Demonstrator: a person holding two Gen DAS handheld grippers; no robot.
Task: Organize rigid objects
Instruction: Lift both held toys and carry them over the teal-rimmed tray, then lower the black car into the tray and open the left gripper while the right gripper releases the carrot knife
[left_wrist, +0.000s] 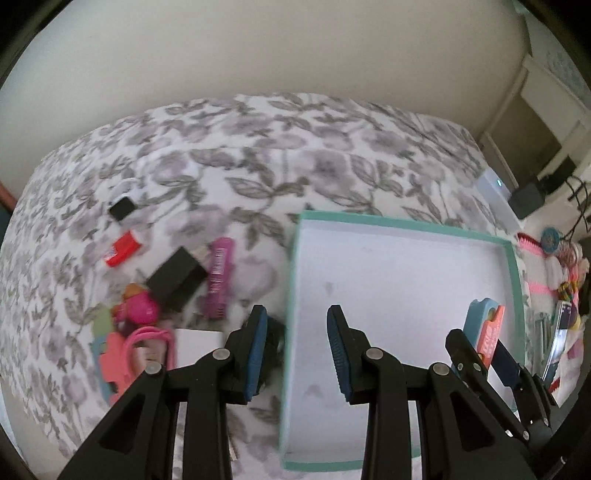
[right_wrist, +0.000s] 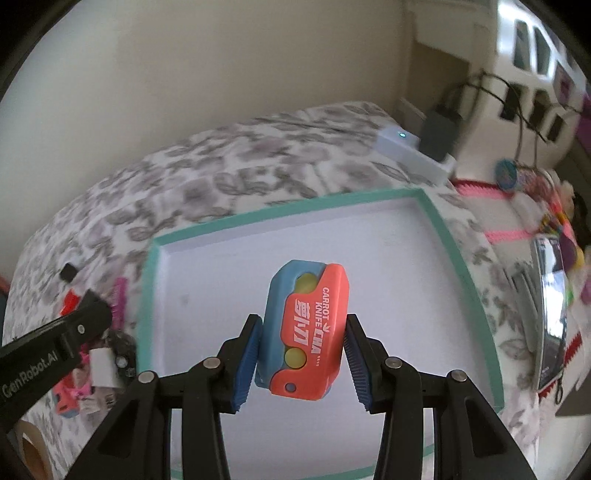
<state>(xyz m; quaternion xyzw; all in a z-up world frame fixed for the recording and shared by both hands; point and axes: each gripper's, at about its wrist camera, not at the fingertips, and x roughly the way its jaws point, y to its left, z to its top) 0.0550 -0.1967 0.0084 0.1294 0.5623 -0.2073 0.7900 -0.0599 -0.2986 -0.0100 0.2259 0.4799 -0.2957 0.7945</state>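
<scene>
A shallow box with a teal rim and white floor lies on a floral bedspread; it also shows in the right wrist view. My right gripper is shut on an orange and blue carrot knife toy and holds it over the box floor. The same toy shows in the left wrist view at the box's right side, between the right gripper's fingers. My left gripper is open and empty over the box's left rim.
Left of the box lie a black box, a purple comb, a red item, a small black square, pink toys and a white card. A white device and colourful clutter sit at the right.
</scene>
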